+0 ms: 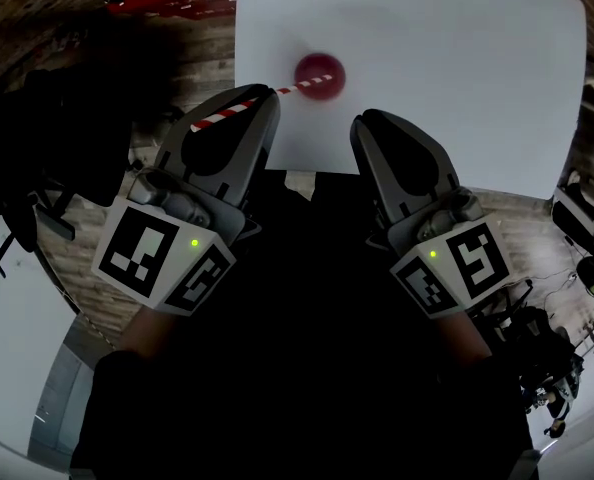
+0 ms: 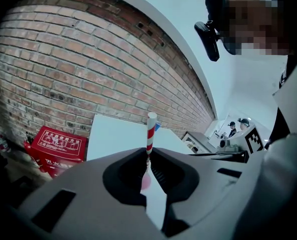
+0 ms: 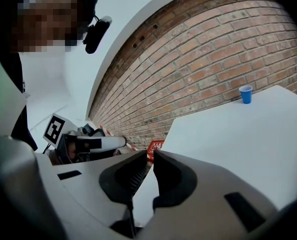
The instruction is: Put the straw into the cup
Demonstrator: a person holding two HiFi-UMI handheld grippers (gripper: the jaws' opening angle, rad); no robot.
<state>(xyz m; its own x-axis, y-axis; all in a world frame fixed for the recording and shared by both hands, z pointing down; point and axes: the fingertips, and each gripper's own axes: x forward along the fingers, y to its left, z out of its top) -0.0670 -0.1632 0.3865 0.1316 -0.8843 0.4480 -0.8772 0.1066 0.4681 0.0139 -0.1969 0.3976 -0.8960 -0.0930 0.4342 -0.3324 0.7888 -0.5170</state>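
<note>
Inside the left gripper point(image 2: 148, 155), the straw point(image 2: 150, 133) sits clamped

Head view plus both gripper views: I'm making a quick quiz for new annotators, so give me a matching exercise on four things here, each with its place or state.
Things:
1. straw
2. red cup
3. blue cup
4. right gripper

Places or states:
a. empty, jaws together
b. on the white table, ahead of the left gripper
c. clamped in the left gripper
d. at the table's far edge, near the brick wall

Pairs: 1-c, 2-b, 3-d, 4-a
</note>
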